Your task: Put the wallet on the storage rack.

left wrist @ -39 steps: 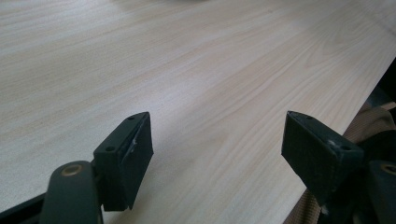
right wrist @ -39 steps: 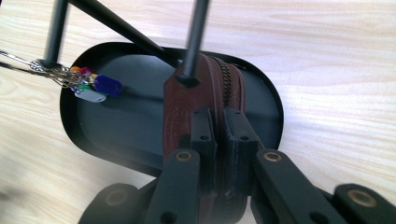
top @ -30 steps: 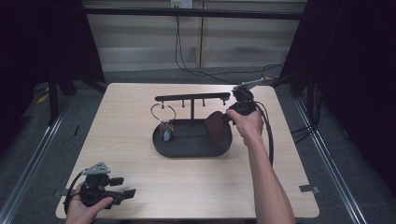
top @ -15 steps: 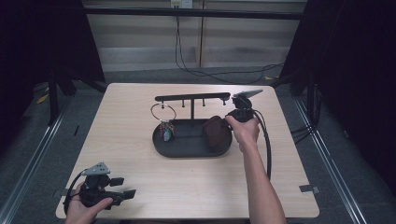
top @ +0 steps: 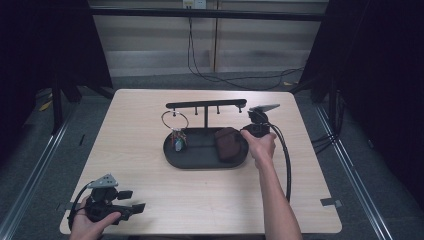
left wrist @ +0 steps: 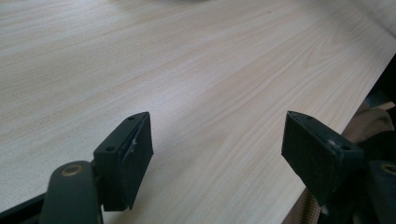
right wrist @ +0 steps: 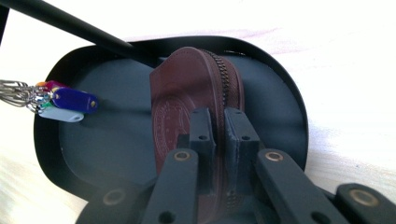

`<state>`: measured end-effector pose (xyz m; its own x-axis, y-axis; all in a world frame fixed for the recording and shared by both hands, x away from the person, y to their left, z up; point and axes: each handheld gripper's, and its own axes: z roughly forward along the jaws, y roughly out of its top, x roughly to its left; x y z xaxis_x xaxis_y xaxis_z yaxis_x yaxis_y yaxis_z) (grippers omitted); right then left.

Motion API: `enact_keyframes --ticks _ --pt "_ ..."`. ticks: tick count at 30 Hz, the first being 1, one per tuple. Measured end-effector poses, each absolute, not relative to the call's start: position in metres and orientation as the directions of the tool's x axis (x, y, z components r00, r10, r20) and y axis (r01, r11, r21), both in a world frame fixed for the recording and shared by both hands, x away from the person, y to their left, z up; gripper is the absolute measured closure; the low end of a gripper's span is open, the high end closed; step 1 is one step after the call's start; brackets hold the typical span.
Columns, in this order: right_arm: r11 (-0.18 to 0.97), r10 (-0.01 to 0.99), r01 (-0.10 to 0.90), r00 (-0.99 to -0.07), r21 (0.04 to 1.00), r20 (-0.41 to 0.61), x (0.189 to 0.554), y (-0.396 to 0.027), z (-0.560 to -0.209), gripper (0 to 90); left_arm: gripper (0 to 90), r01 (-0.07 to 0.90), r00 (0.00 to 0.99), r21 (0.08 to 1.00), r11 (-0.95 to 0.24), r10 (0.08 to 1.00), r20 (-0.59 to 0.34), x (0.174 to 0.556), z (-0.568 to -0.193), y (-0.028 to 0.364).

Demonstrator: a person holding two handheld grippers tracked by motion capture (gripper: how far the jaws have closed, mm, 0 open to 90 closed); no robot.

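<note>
Holding the pouch (right wrist: 196, 93) in my right gripper (right wrist: 218, 122), I find the jaws narrow, pinched on its zipper edge with the brown leather standing upright between the pads. The pouch sits in the right half of the tray (top: 200, 161), its lower edge apparently at or just above the tray floor; contact there cannot be confirmed. In the high view the pouch (top: 227, 144) lies at nine o'clock from my right hand (top: 260, 142), just beside it, and its long axis runs roughly twelve to six, along the gripper's own line. The keys (top: 178, 140) hang from a ring at the tray's left end, well apart from the pouch, and the rack (top: 206, 104) crosses at twelve o'clock above the tray. My left gripper (top: 134, 206) rests at the table's (top: 150, 130) near left corner, jaws wide and holding nothing, far from the tray. Judgement: the right hand is much the nearer, and any release should be straight down, clear of the rack post.
</note>
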<state>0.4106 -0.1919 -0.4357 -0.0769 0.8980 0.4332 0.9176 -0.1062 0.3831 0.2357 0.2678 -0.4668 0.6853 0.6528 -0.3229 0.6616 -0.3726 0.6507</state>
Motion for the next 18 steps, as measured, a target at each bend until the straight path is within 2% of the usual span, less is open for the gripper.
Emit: enact_keyframes --ticks 8,12,14,18 --pt "-0.106 0.915 0.915 -0.064 0.391 0.398 0.4072 -0.196 -0.4431 78.6 24.5 0.659 0.691 0.649 -0.379 0.645 -0.326 0.2351 -0.467 0.266" --pt "-0.089 0.921 0.917 -0.072 0.389 0.383 0.4072 -0.1966 -0.4421 74.1 24.4 0.662 0.688 0.649 -0.375 0.646 -0.329 0.2353 -0.4669 0.2667" --pt "-0.084 0.927 0.914 -0.074 0.397 0.367 0.4068 -0.197 -0.4414 68.5 24.4 0.662 0.689 0.649 -0.375 0.646 -0.328 0.2352 -0.467 0.2665" --pt "-0.085 0.925 0.91 -0.079 0.405 0.372 0.4052 -0.1977 -0.4375 67.4 24.4 0.662 0.689 0.648 -0.377 0.647 -0.327 0.2353 -0.4672 0.266"
